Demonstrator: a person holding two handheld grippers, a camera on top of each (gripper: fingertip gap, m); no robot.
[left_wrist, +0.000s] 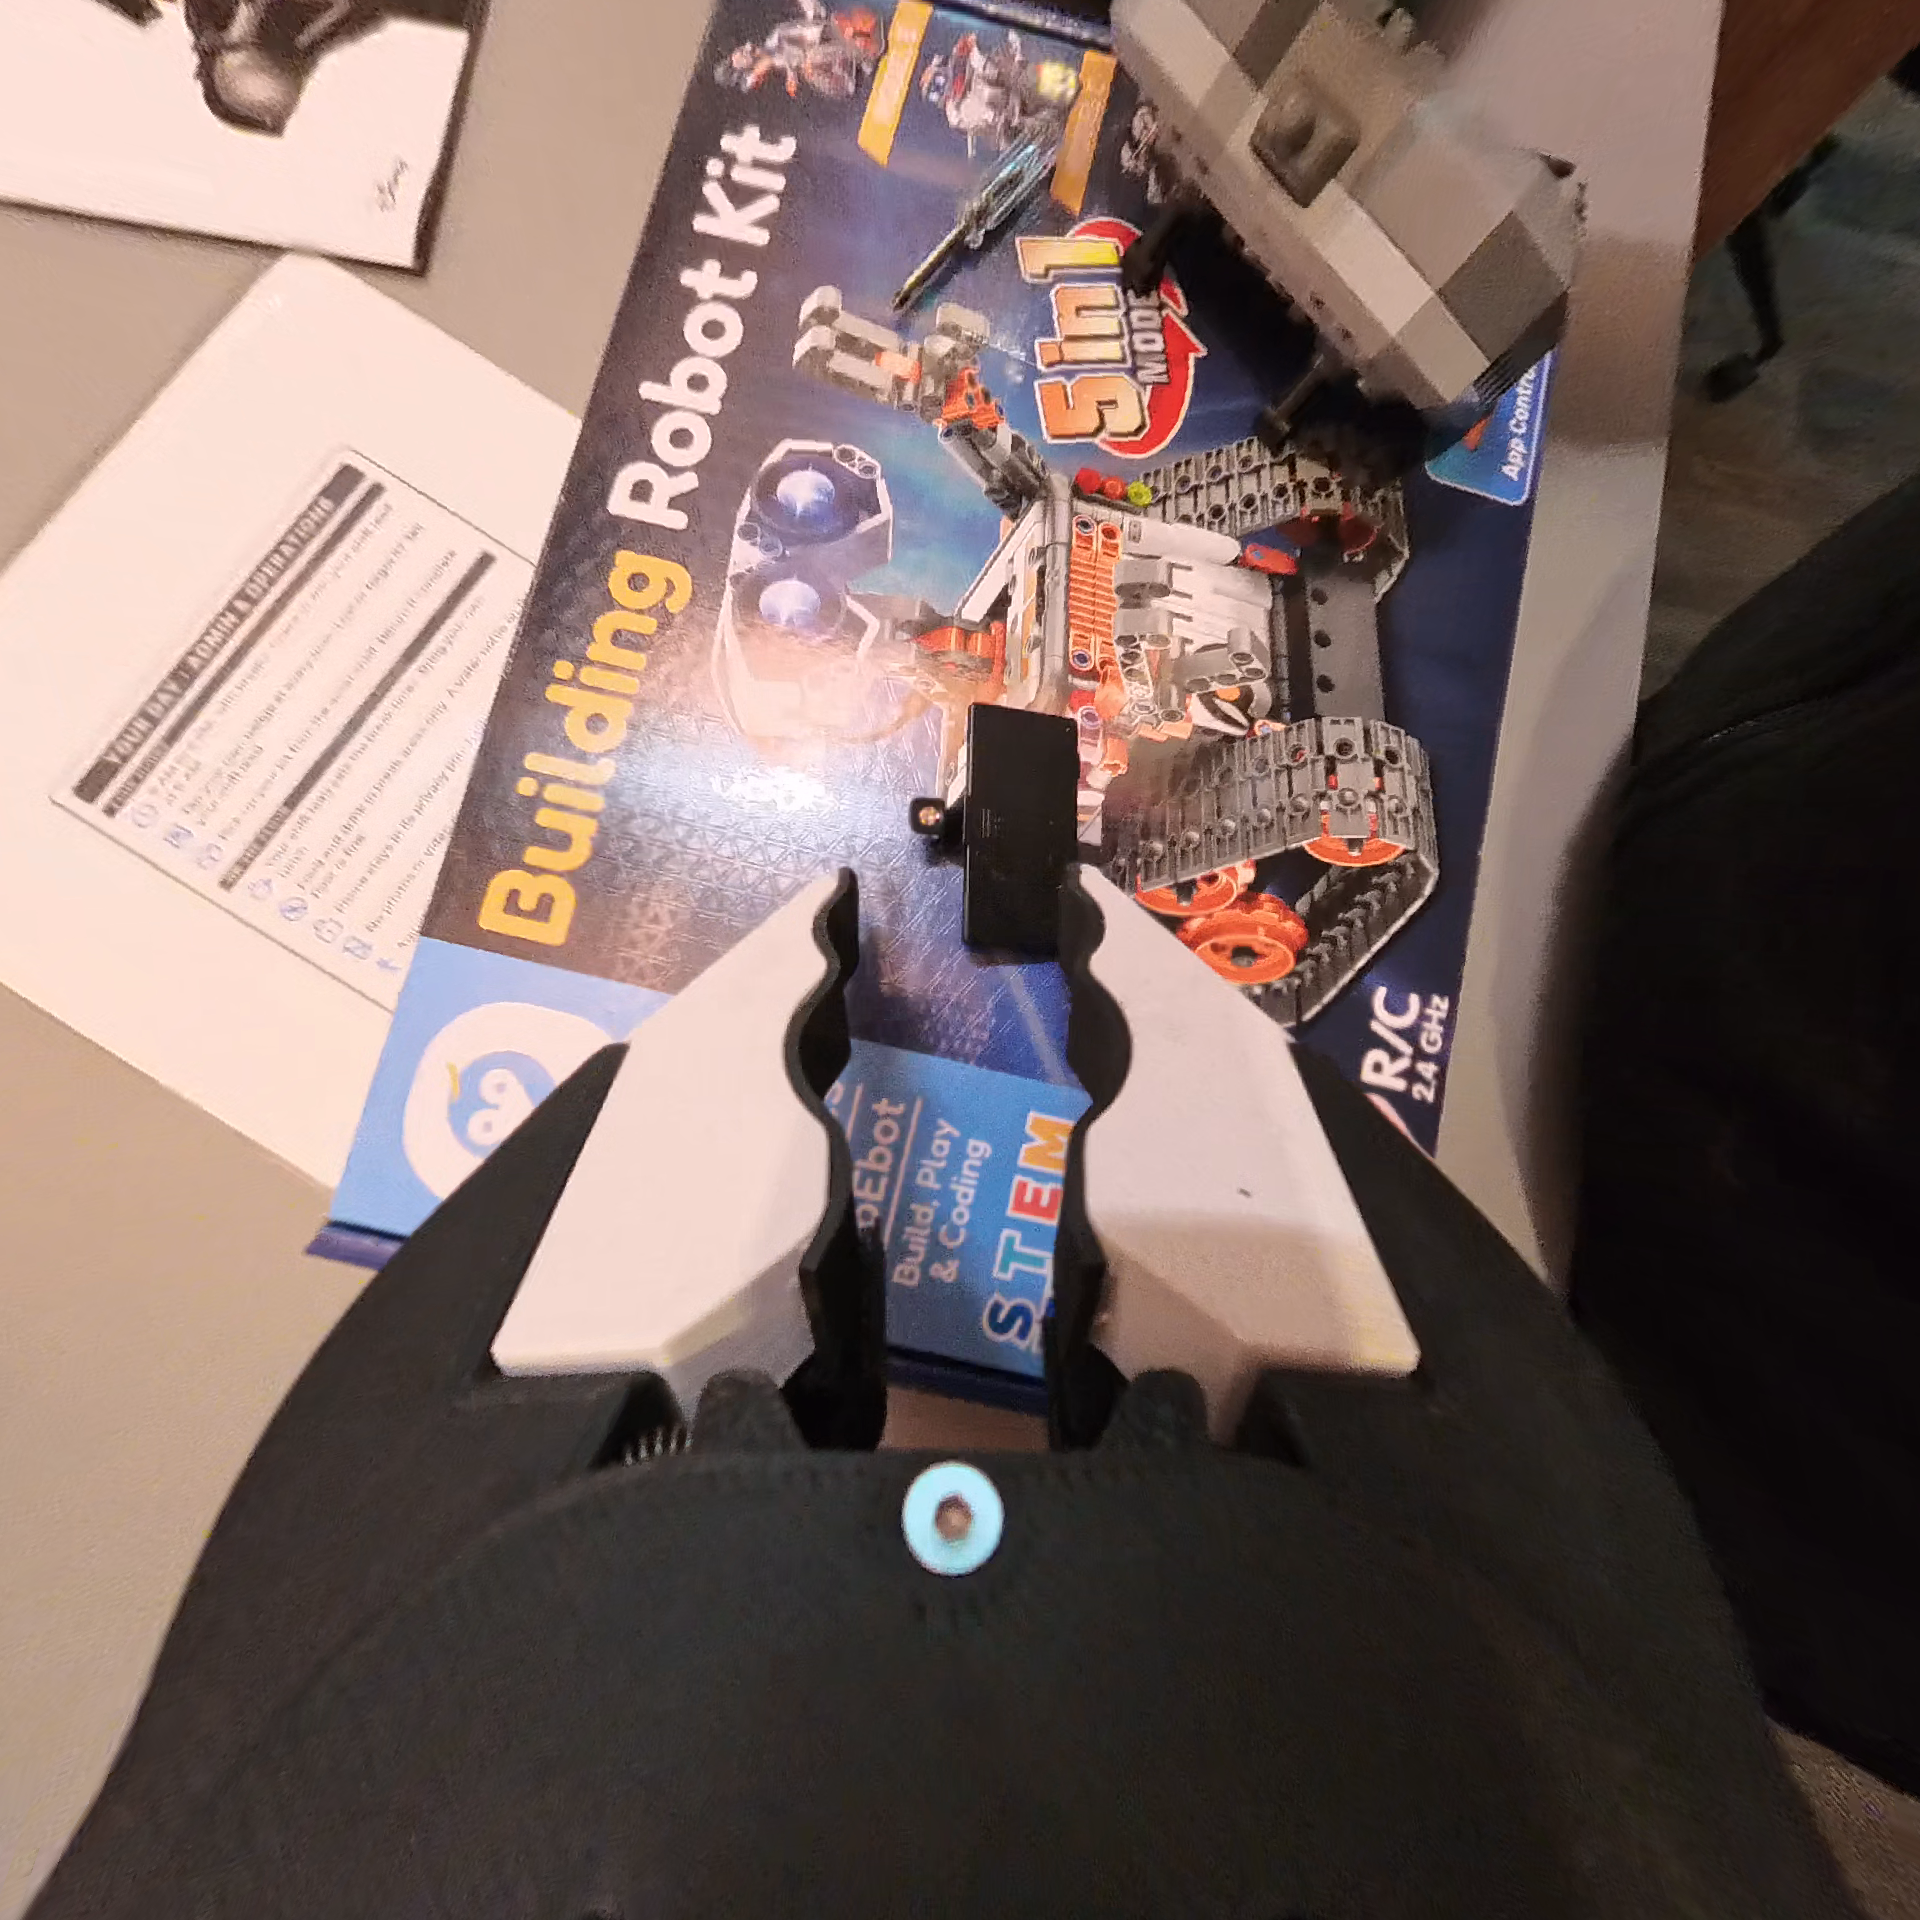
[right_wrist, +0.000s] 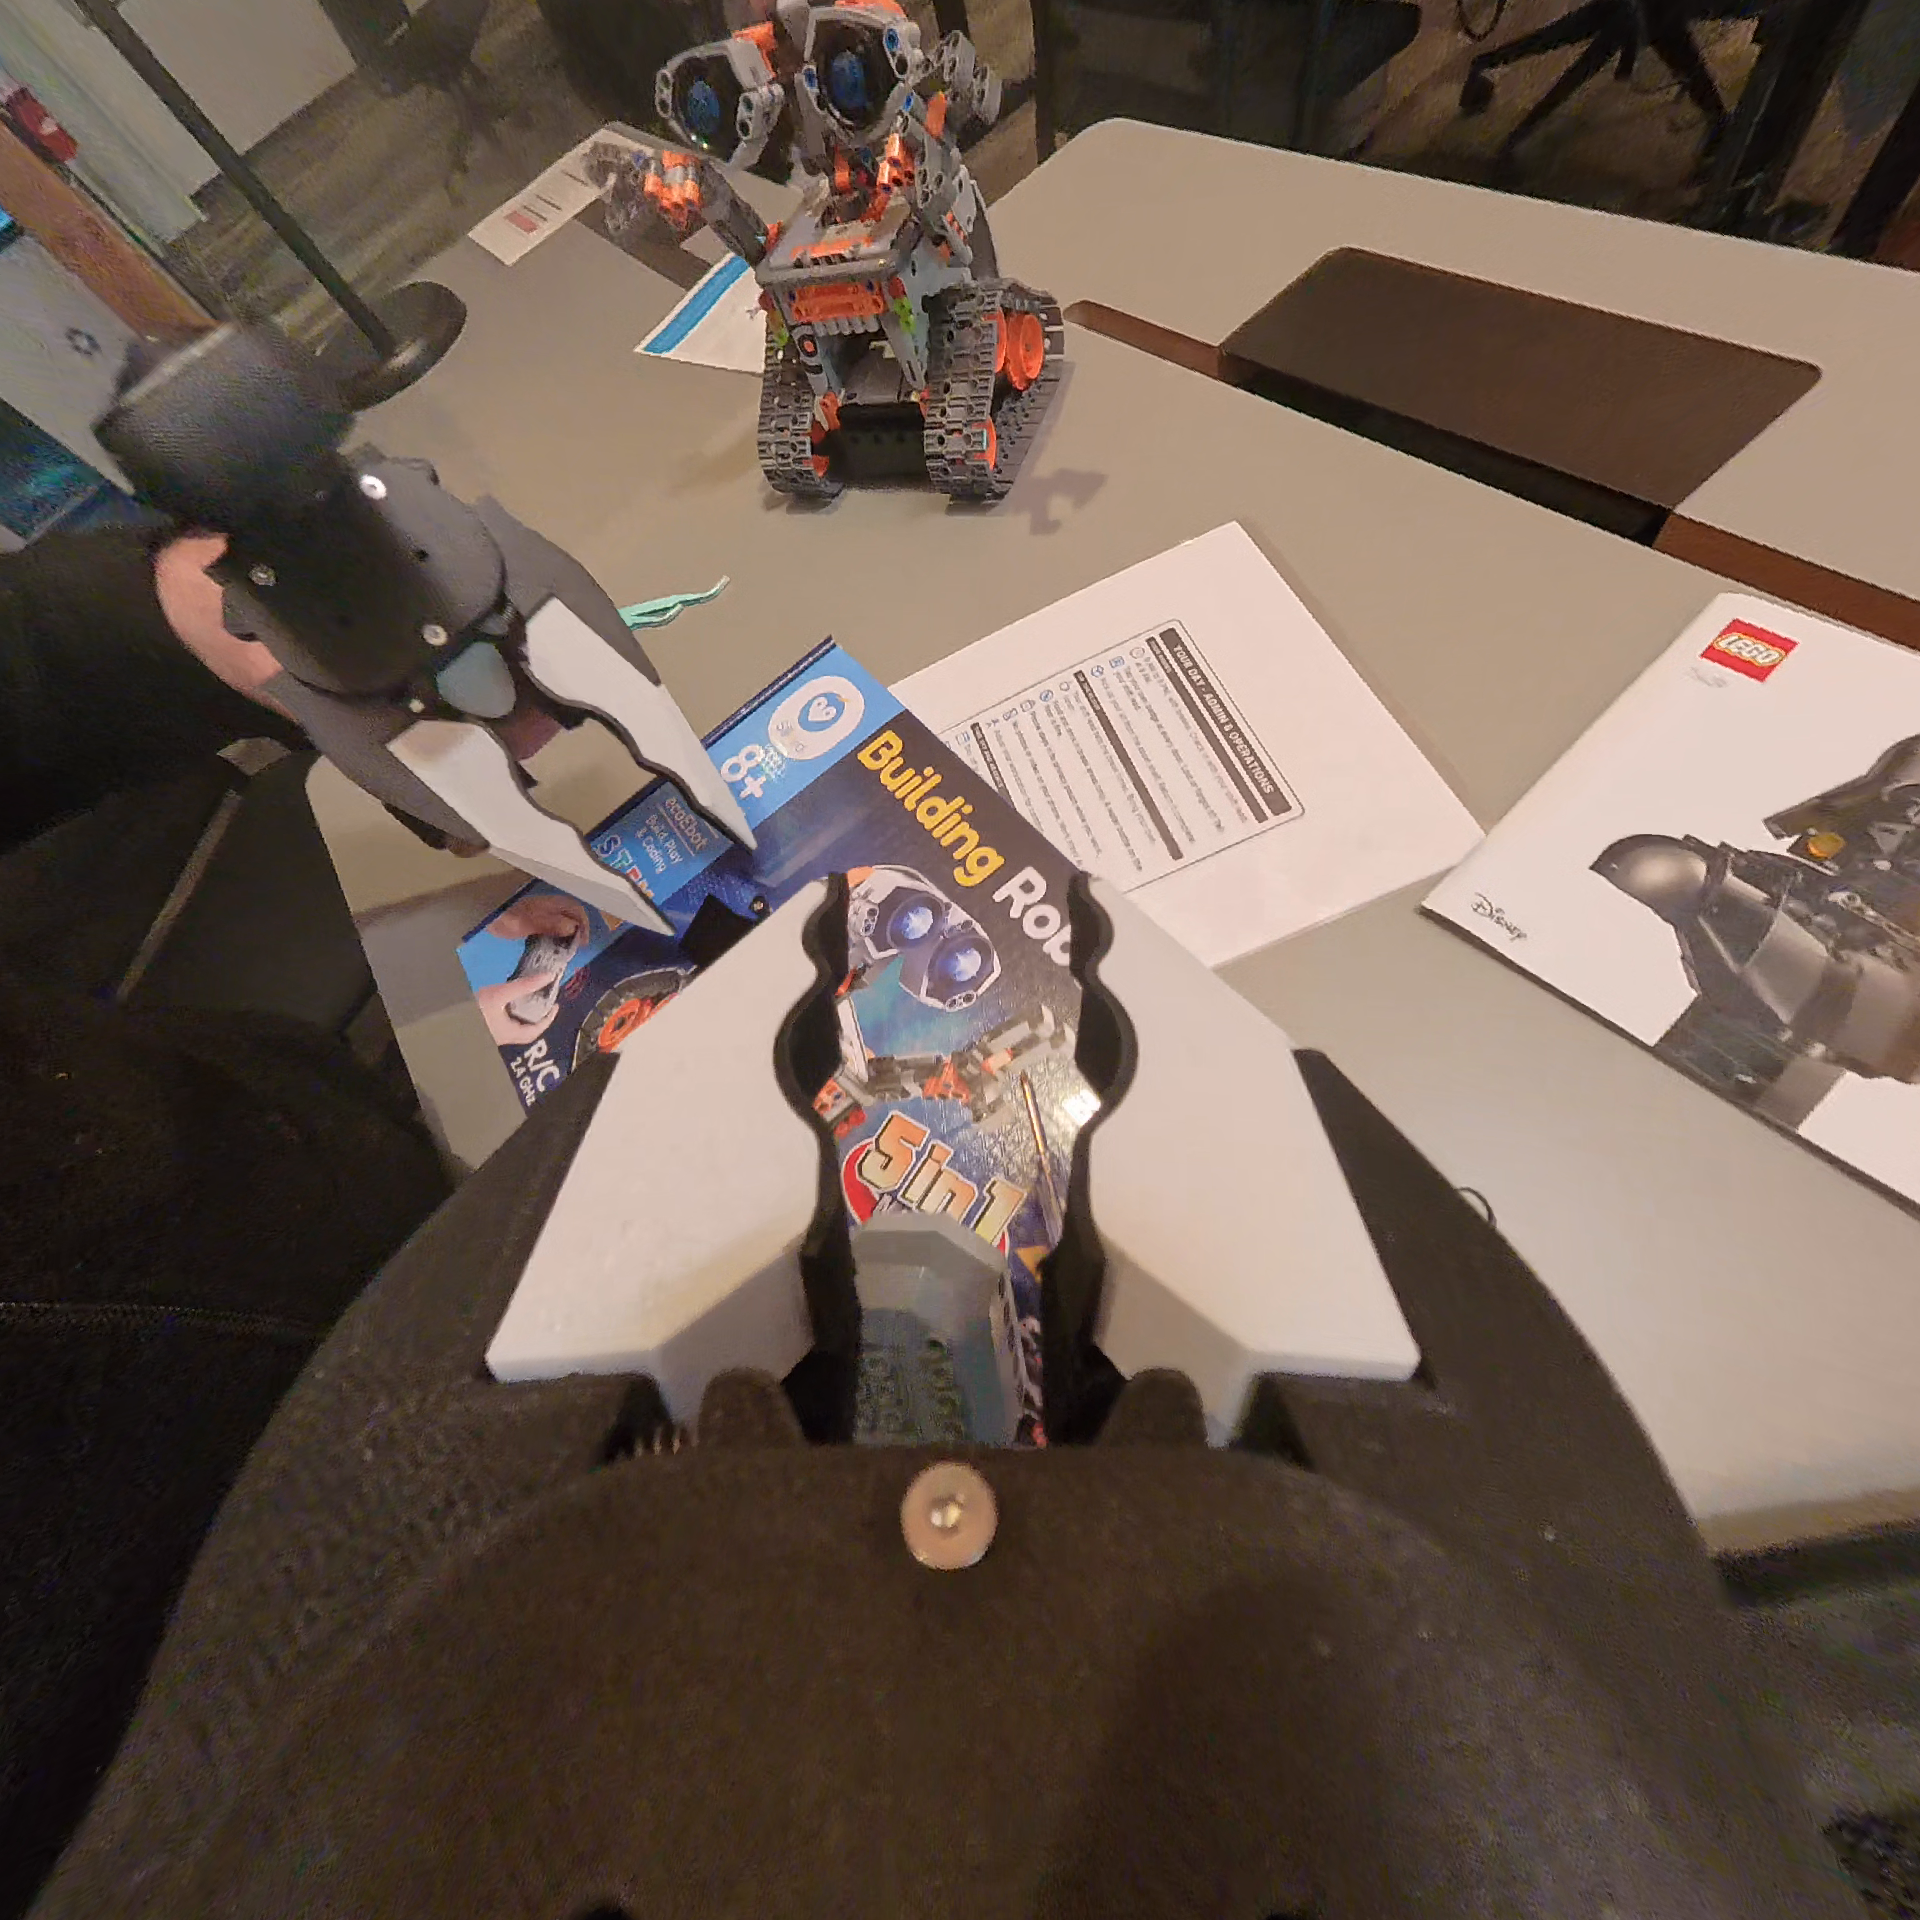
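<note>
My left gripper (left_wrist: 964, 894) is open and hovers low over a blue robot kit box (left_wrist: 644, 790). A small black flat part (left_wrist: 1018, 826) lies on the box just beyond its fingertips, touching the right tip, with a tiny screw (left_wrist: 928, 818) beside it. My right gripper (right_wrist: 951, 894) is shut on a grey block-built module (right_wrist: 930, 1320) held deep between its fingers; the module shows blurred at the top right of the left wrist view (left_wrist: 1351, 187), above the box. A small screwdriver (left_wrist: 971, 223) lies on the box. The left gripper (right_wrist: 707, 881) also shows in the right wrist view, beside the black part (right_wrist: 717, 925).
A tracked grey-and-orange brick robot (right_wrist: 894, 343) stands farther back on the grey table (right_wrist: 1455, 1195). A white printed sheet (right_wrist: 1195, 727) and a white booklet (right_wrist: 1714, 862) lie right of the box. A dark mat (right_wrist: 1507, 364) and a stand's base (right_wrist: 416, 322) sit at the back. Some 20 centimetres of space lies between my two pairs of fingers. Between my right fingertips and the small screwdriver (left_wrist: 971, 223) there is roughly 12 centimetres.
</note>
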